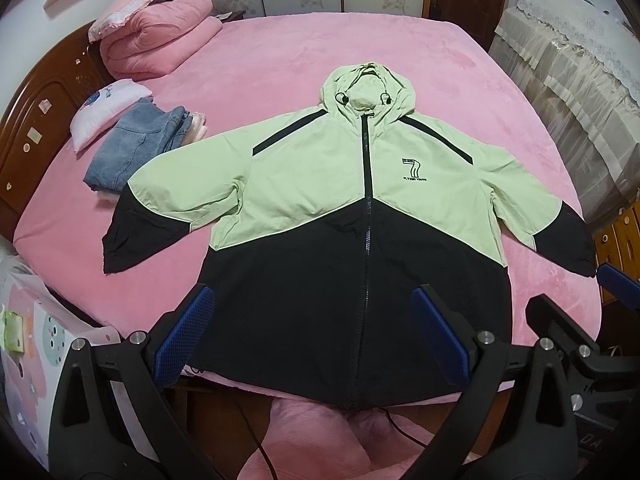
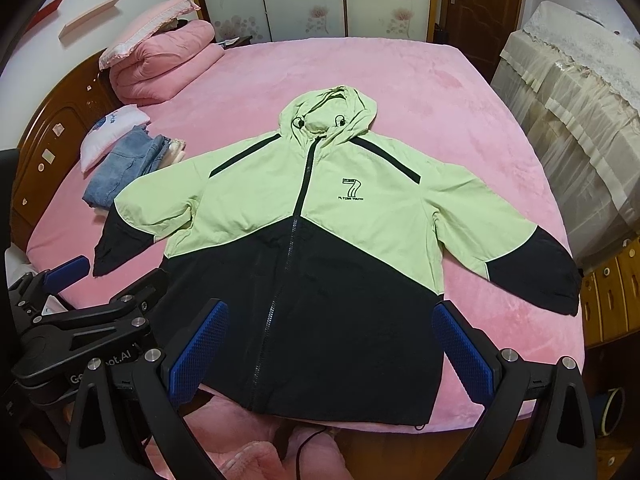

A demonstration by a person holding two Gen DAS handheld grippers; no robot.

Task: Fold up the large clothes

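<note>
At the far left corner of the bed (image 1: 280, 52), by the wooden headboard (image 1: 44, 120), sits a rolled pink quilt (image 1: 160, 40) with a pillow on top, and nearer along the left edge lie a small white pillow (image 1: 104, 108) and a stack of folded jeans (image 1: 136, 148), well apart from the work. The jacket (image 1: 320, 184), pale green above and black below, lies face up and zipped in the middle of the bed, its hood (image 1: 366, 88) towards the far edge, its hem at the near edge and overhanging it slightly, and both sleeves spread out to the sides. Its left sleeve (image 1: 140, 220) ends in a black cuff close to the left edge of the bed, just beside the jeans; its right sleeve (image 2: 528, 260) reaches towards the right edge. The left hand-held gripper (image 1: 312, 336) hangs above the near edge over the black lower panel, fingers spread wide with nothing between them. The right hand-held gripper (image 2: 332, 344) hovers likewise over the hem, a little further right, its blue pads (image 2: 464, 344) parted and empty. Neither touches the cloth. I judge this to be the very start of the fold: the garment is laid flat and smoothed, and no part is turned over yet. The next move likely calls for each gripper to travel outward to a sleeve or shoulder seam, pinch a single layer of the thin fabric cleanly, and carry it inward across the chest without dragging the body out of line.
</note>
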